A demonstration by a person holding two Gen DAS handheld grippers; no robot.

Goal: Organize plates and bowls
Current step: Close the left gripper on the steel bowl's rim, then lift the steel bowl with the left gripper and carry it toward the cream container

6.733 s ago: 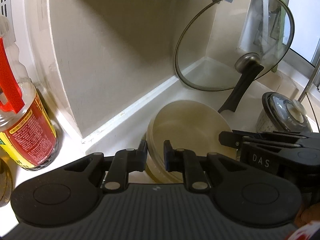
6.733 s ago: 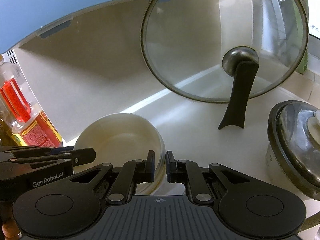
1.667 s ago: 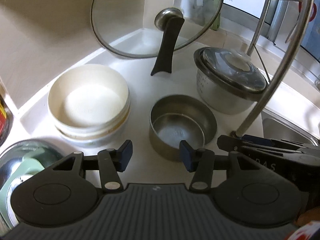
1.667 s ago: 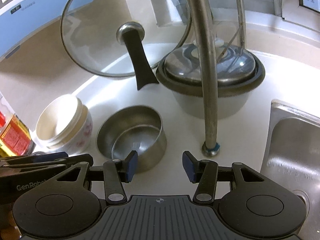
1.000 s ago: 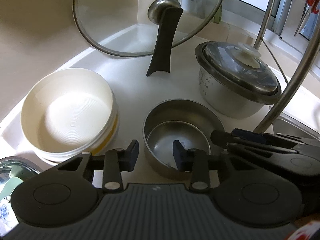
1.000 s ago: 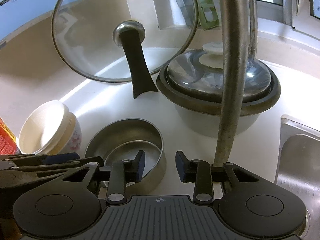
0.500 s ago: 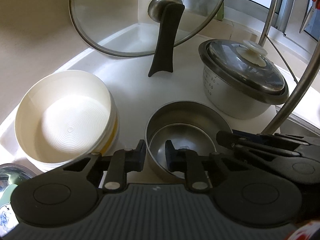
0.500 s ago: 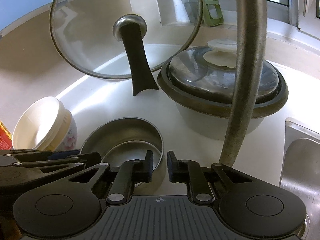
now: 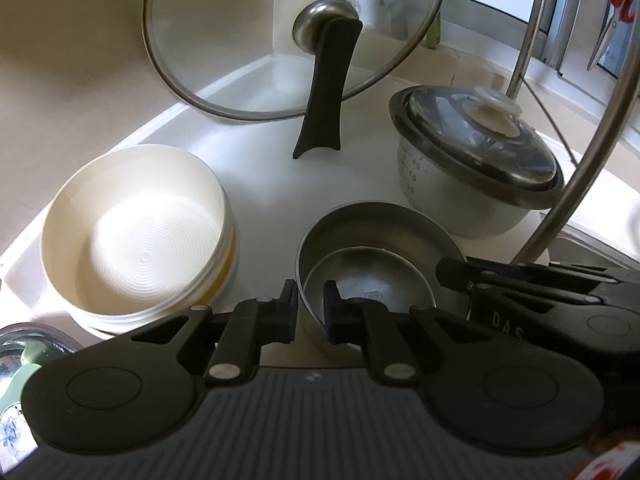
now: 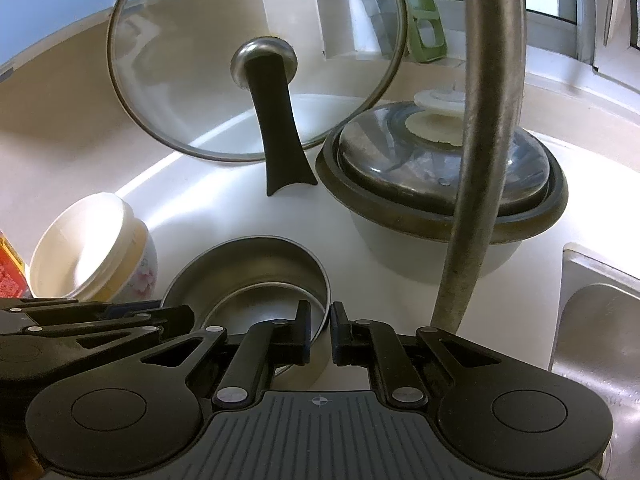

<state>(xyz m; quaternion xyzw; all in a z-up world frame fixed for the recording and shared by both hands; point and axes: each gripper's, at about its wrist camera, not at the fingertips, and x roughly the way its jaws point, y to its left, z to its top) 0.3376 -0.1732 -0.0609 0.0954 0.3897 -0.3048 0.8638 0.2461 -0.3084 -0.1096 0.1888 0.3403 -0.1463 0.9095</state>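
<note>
Two nested steel bowls (image 9: pixel 376 240) (image 10: pixel 248 268) sit on the white counter, a smaller one inside a larger one. My left gripper (image 9: pixel 310 304) is closing its jaws on the larger bowl's left rim, one finger outside the wall and one inside. On the right rim my right gripper (image 10: pixel 322 320) is shut the same way. Each gripper's body shows at the edge of the other's view. Left of the steel bowls stands a stack of white bowls (image 9: pixel 136 232) (image 10: pixel 80 248).
A glass lid (image 9: pixel 292 36) (image 10: pixel 256 56) leans in the corner behind. A lidded pot (image 9: pixel 476 164) (image 10: pixel 440 188) stands to the right by the tap pipe (image 10: pixel 480 140). The sink (image 10: pixel 600 340) lies far right. Another steel bowl (image 9: pixel 24 344) shows at lower left.
Both grippers went from open to closed around opposite rims of the steel bowls. They edged slightly closer to the bowls; the bowls themselves have not moved.
</note>
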